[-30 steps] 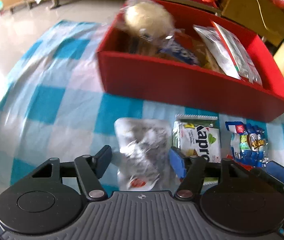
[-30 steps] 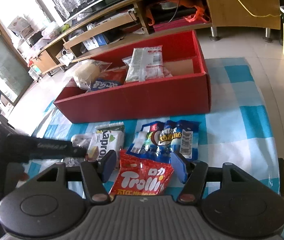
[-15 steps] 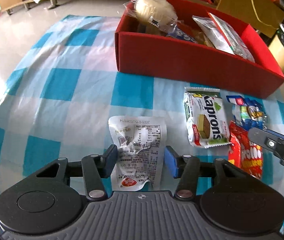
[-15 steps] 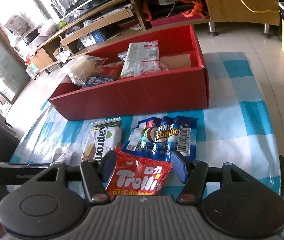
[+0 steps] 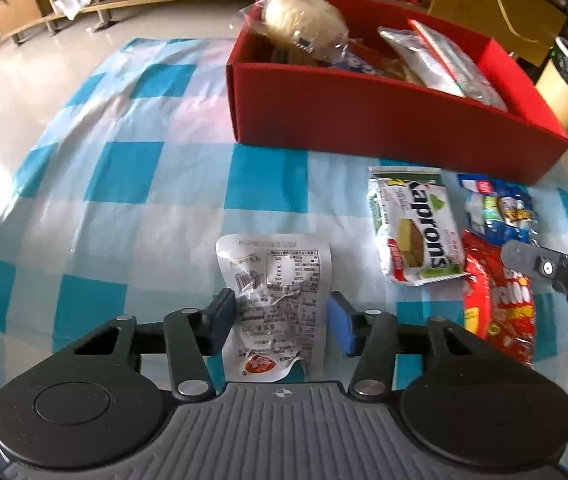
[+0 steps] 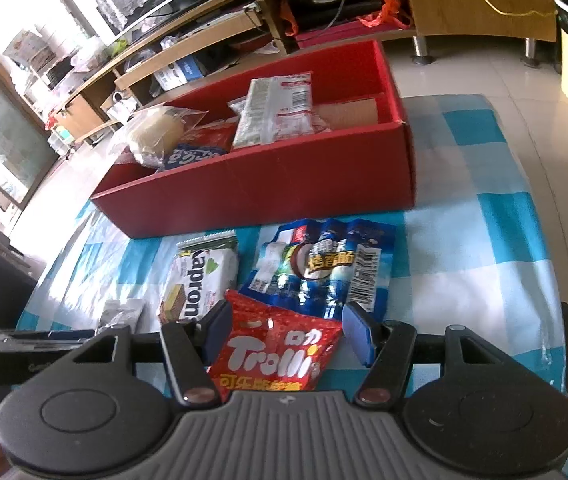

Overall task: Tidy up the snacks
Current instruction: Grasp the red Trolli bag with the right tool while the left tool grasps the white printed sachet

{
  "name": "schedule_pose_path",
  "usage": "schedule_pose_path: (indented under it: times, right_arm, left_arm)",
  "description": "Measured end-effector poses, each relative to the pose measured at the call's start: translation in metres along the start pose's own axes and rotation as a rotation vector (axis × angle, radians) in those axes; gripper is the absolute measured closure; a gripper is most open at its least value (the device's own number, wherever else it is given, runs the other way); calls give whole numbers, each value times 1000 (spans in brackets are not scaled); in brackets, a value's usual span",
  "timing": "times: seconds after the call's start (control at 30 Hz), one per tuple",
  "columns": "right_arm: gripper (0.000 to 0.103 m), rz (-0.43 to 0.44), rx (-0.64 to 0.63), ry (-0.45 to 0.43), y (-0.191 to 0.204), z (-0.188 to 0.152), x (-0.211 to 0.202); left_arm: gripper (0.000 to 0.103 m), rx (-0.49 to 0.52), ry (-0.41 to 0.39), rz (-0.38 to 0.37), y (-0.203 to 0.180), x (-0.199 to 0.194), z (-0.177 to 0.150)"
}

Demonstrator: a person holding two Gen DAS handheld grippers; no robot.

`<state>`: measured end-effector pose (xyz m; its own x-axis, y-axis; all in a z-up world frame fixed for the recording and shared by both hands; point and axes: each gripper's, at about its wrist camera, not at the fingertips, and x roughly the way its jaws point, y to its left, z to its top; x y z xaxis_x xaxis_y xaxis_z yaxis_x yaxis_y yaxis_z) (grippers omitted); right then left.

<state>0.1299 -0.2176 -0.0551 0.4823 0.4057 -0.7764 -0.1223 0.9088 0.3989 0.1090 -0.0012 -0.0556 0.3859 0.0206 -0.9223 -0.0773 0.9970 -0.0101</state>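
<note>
Left wrist view: the left gripper is spread wide, its two blue pads on either side of a crinkled white packet that lies flat on the blue-and-white checked cloth near its front edge. Whether the pads touch the packet cannot be told; its lower end is hidden behind the gripper body. Beside it toward the right edge lie a white-and-green Kaprons wafer pack, a blue pack and a red Trolli bag, the last partly covered by a grey finger of the right gripper, which is cut off at the frame's edge. At the far edge of the cloth sits the red box, holding a wrapped bun at its left end and silvery packets further right; what lies beneath them is hard to make out.

Right wrist view: the right gripper is also spread apart, straddling the top of the Trolli bag, whose bottom is hidden by the gripper body. Just beyond lie the blue pack and the wafer pack, with the red box behind. The white packet is only a sliver at the left, behind a dark blurred bar that seems to be the left gripper.
</note>
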Motion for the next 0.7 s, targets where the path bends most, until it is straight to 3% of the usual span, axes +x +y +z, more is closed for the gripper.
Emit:
schedule_pose_path:
  times: [0.17,0.33,0.43,0.7]
  right_arm:
    - [43,-7,60,-4,-8,1,-6]
    - [36,-22,29,40,13,-9,2]
    - [30,-77,-27,53,28,-13,13]
    - [28,-198,-121,53,46,-27,15]
  left_arm:
    - [48,-44,4,-71,11,-9,-7]
    - [48,-66,-5,-118,23,-10,-10]
    - [48,-61,-15,-140,24,-10,-11]
    - [46,-27,-18,-178,24,-10,-17]
